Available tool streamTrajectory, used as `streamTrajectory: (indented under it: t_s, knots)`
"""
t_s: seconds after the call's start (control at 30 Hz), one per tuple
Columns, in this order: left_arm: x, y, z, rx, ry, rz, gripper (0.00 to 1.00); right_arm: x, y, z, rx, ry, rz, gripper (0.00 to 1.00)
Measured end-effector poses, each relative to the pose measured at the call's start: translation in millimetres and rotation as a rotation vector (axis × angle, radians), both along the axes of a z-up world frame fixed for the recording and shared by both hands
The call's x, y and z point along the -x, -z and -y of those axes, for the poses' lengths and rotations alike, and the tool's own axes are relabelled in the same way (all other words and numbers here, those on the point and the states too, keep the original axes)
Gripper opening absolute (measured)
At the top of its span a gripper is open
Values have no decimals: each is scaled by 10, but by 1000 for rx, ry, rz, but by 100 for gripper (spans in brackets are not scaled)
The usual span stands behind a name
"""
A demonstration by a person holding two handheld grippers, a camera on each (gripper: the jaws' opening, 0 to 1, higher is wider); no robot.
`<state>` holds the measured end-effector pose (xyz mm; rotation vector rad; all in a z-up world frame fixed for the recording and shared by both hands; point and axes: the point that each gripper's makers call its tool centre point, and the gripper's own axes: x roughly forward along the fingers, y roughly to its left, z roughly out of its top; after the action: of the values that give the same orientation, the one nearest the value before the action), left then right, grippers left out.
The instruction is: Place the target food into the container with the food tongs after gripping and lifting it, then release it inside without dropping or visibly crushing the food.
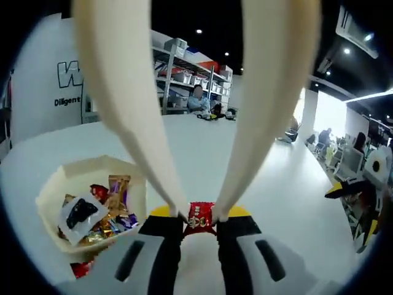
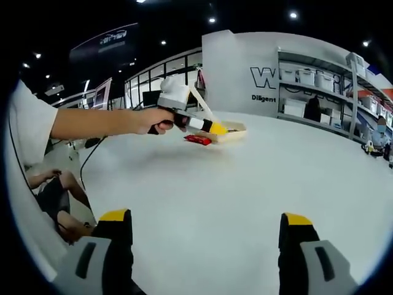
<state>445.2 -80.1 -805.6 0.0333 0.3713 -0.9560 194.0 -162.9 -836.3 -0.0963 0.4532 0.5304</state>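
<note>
Two cream tong arms [image 1: 141, 123] run down from the top of the left gripper view and meet between my left gripper's [image 1: 199, 216] yellow-tipped jaws. Their tips pinch a small red snack packet [image 1: 200, 218], held above the white table. The cream paper container [image 1: 61, 178], holding several wrapped snacks, stands just to the left of it. In the right gripper view a hand holds the left gripper [image 2: 216, 128] beside the container [image 2: 236, 130], and a red packet [image 2: 198, 139] lies under it. My right gripper [image 2: 206, 217] is open over bare table, far from both.
Another red packet [image 1: 83, 268] lies on the table outside the container's near side. The white table [image 2: 245, 184] stretches wide. A person's arm [image 2: 92, 123] and a dark cable [image 2: 86, 163] are at its left edge. Shelves with bins [image 1: 184, 67] and seated people stand beyond.
</note>
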Motion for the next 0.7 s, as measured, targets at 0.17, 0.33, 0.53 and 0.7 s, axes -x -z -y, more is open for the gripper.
streamTrajectory:
  t_s: [0.17,0.33,0.53,0.7]
  knots:
    - [-265,-135,-220,-9,-68,20,20,-5,7,-41,-5,-8,-2,99]
    - [-352,-81,-278,1,-100,-17,21,-5,19,-47,-2,-12,-6,99]
    - [-461,23,-302,-45,-118,2,21,-5,25,24,-9,3,-7,99]
    - [-448,64,-309,-60,-114,-3,21,-5,57,75,-12,13,-13,99]
